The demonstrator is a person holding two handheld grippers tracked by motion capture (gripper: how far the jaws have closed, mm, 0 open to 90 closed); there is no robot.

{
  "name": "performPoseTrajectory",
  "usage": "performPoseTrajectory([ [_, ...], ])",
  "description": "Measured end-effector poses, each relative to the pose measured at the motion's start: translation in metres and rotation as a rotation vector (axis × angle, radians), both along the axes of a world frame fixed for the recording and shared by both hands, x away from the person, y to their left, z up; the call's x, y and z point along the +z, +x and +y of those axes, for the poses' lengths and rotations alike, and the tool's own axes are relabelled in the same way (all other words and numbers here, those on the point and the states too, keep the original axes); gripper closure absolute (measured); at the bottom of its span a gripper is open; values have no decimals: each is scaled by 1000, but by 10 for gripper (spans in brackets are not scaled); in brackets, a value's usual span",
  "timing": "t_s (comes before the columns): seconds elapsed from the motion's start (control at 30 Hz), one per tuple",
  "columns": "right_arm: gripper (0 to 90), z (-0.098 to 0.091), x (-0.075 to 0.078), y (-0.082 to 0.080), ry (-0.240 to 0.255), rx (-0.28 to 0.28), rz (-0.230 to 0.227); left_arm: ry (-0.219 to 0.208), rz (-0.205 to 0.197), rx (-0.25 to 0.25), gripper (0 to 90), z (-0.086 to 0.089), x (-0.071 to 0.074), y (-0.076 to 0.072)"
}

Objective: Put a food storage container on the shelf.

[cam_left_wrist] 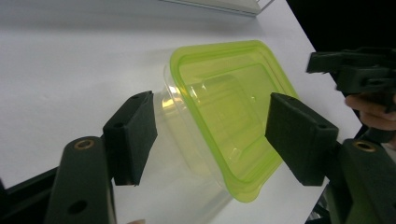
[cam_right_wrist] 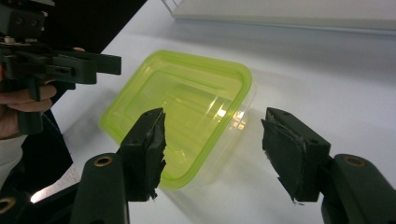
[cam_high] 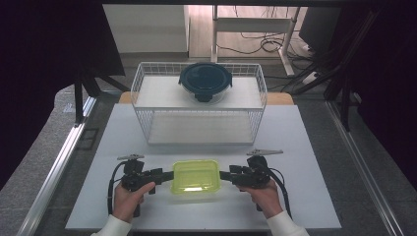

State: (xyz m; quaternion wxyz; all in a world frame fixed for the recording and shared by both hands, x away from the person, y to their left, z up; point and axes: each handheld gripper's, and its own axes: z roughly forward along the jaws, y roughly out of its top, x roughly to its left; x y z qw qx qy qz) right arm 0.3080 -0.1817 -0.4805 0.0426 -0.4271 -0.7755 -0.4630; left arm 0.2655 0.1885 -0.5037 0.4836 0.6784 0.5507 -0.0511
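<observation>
A clear rectangular container with a lime-green lid (cam_high: 195, 176) lies near the front edge of the white table (cam_high: 300, 147). My left gripper (cam_high: 167, 175) points at its left end and my right gripper (cam_high: 223, 174) at its right end, each held in a hand. In the left gripper view the container (cam_left_wrist: 229, 102) sits between the spread pads of the left gripper (cam_left_wrist: 212, 135), and I see no pad pressing on it. In the right gripper view the right gripper (cam_right_wrist: 212, 140) straddles a corner of the container (cam_right_wrist: 182, 102), with a clear gap at the right pad (cam_right_wrist: 292, 154).
A white wire shelf rack (cam_high: 199, 123) stands at the back of the table. On its top level rests a dark round container with a clip lid (cam_high: 205, 81). Beyond the table are a desk frame, cables and dark curtains.
</observation>
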Motion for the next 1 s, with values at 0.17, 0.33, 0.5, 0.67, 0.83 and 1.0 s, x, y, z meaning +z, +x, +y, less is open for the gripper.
performPoseTrajectory([
  [0.17,406,5,-9,7,2,-12,30,9,7,2,343,-1,-3,3],
  [0.33,423,9,-16,13,19,-26,77,-11,20,0,355,-1,-8,6],
  [0.5,453,12,-24,15,28,-25,115,-31,60,8,369,-2,-17,9],
  [0.67,502,11,-31,17,52,-37,168,-50,85,-8,416,-5,-21,11],
  [0.83,555,13,-36,19,93,-14,215,-76,108,-32,497,-7,-24,12],
  [1.0,658,13,-40,19,134,9,279,-65,132,-52,632,-12,-25,12],
])
